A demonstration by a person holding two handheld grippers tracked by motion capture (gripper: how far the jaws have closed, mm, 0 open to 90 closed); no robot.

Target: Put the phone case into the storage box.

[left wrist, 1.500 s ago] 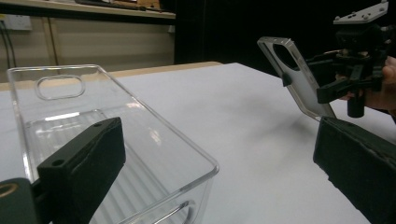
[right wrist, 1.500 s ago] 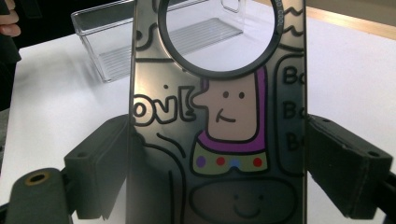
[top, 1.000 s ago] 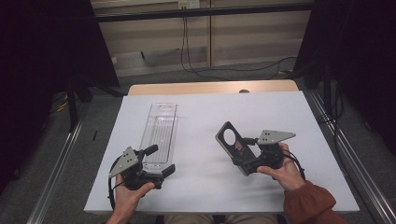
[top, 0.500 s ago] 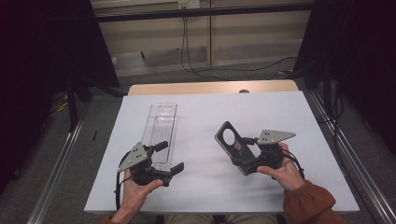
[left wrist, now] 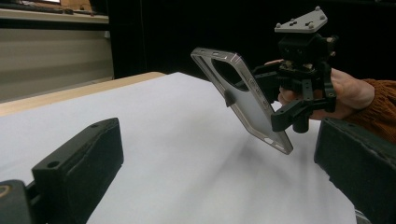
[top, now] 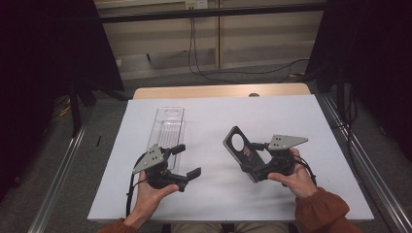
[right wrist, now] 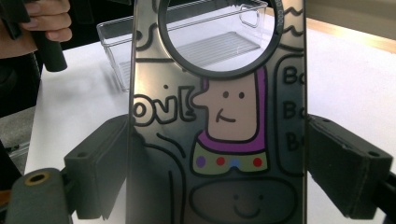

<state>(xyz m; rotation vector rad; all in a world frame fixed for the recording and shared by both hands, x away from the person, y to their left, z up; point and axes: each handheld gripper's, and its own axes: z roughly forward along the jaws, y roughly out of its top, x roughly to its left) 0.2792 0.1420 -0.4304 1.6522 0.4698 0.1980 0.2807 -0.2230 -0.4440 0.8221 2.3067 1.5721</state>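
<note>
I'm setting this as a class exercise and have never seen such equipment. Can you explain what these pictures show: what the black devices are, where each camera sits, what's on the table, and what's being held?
A person sits at a white table, holding a hand-operated two-jaw gripper in each hand. One picture looks down from above; the other two come from small cameras riding on each gripper, looking along its black jaws.

The right gripper is shut on a phone case, held tilted above the table. Its own camera shows the case close up, with a cartoon figure and a round camera hole.

The left gripper is open and holds nothing. It hovers over the near end of a clear plastic tray lying on the table.
</note>
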